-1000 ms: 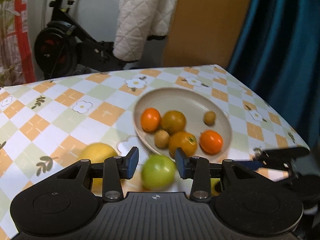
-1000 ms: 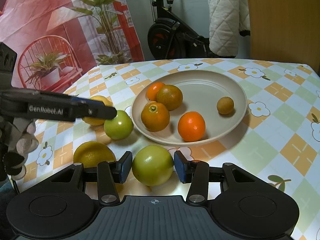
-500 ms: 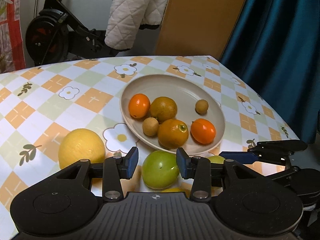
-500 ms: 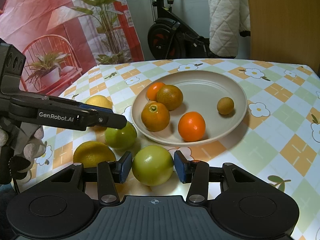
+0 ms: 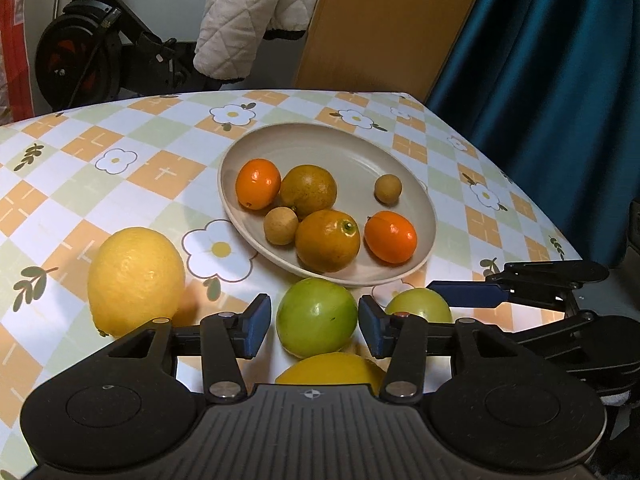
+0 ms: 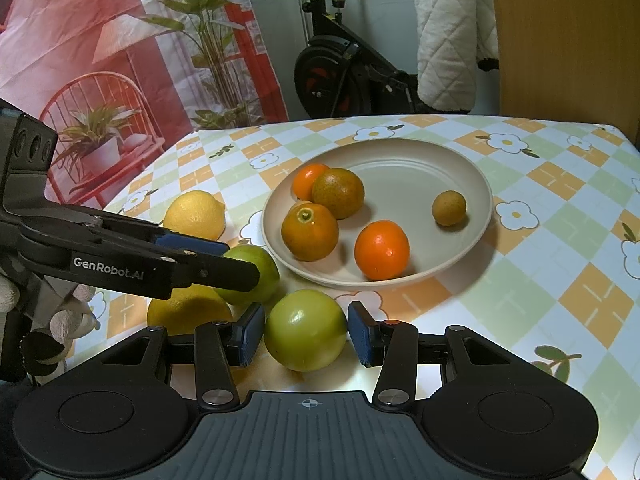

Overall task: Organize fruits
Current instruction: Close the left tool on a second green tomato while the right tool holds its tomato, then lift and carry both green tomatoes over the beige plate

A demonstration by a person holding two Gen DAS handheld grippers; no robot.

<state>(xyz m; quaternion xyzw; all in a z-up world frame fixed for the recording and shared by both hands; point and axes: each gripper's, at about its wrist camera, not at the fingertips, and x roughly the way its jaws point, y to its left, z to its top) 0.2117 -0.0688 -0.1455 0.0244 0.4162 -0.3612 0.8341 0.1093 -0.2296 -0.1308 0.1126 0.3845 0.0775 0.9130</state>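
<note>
A beige plate point(image 5: 424, 204) point(image 6: 476, 176) holds several oranges and two small brown fruits. My left gripper point(image 5: 314, 322) is open around a green fruit point(image 5: 316, 316) point(image 6: 264, 268) on the table, with small gaps at both pads. My right gripper point(image 6: 306, 334) is open around a second green fruit point(image 6: 306, 330) point(image 5: 420, 308), also resting on the table. A yellow lemon point(image 5: 136, 280) point(image 6: 196, 214) lies left of the plate. Another yellow fruit point(image 5: 328, 370) point(image 6: 188, 312) lies under my left gripper.
The table has a checked floral cloth point(image 5: 80, 168). Its right edge point(image 5: 520, 184) borders a teal curtain. An exercise bike point(image 6: 340, 72) with a white quilted cover and a wooden panel stand behind the table.
My left gripper has moved forward and lower so the green fruit sits between its pads, with the plate closer. My right gripper and its green fruit have stayed put.
</note>
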